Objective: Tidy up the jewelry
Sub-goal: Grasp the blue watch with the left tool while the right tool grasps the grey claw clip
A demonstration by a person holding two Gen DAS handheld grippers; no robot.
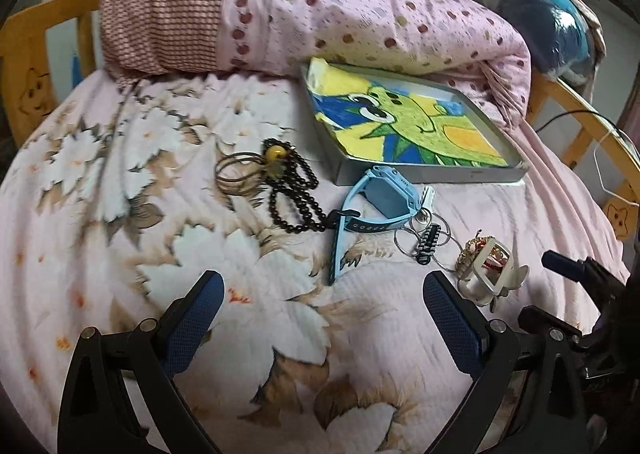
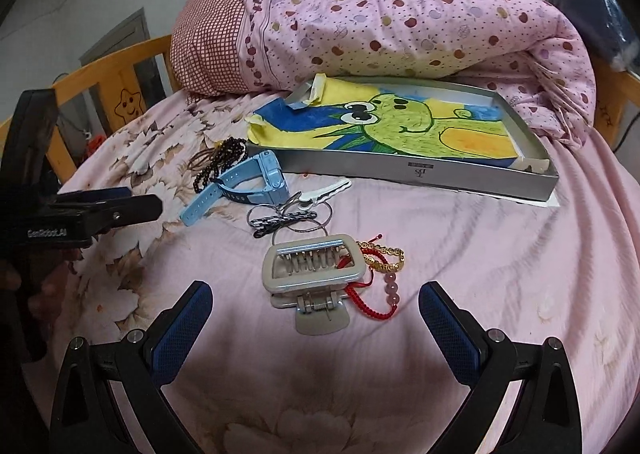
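Over the bedspread, your right gripper hangs wide open and empty, the hair clip lying just ahead between its fingers. Your left gripper is equally spread, holding nothing, with the watch beyond. Nothing seems sorted yet, so I'd take the clip first, then lift it over the tray wall. The bracelets touch the clip; bare bedspread lies right.

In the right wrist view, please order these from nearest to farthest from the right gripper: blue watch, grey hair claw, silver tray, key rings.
1. Grey hair claw, just ahead of the open right gripper, on the bedspread.
2. Key rings, behind the claw.
3. Blue watch, farther back, to the left.
4. Silver tray, farthest, against the rolled quilt.
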